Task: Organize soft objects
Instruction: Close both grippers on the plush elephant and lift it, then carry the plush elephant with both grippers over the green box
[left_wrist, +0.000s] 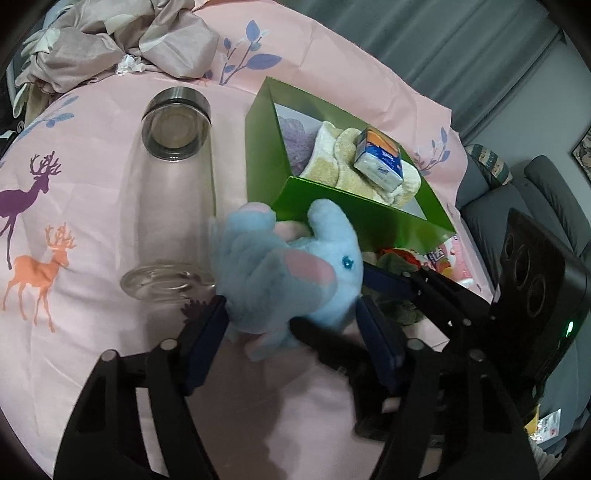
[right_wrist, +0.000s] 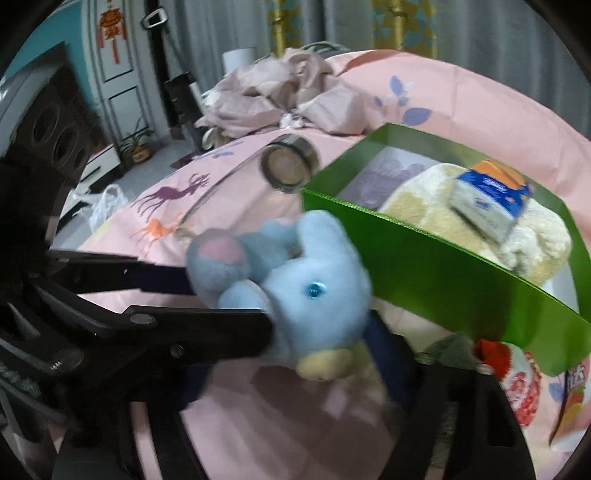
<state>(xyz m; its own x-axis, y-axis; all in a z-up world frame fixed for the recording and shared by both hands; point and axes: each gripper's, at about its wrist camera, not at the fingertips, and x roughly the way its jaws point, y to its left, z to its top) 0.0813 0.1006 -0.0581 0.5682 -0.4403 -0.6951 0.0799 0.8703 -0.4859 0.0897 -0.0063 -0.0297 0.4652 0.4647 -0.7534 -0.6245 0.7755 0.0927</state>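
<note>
Clamping the soft, light elephant (left_wrist: 291, 273) beside the green box (left_wrist: 369, 218), both my grippers (left_wrist: 291, 325) (right_wrist: 317, 332) squeezed its plush body.

left gripper (left_wrist: 291, 325): black plastic linkage arms, dark blue pads on the fingers (left_wrist: 207, 332)
pivots: round silver pins at the arm joints
right gripper (right_wrist: 321, 332): same black frame, dark blue finger pads, silver pins
housing: black body with three round recesses; a small green light glows on it
screws: small ones along the arms
</note>
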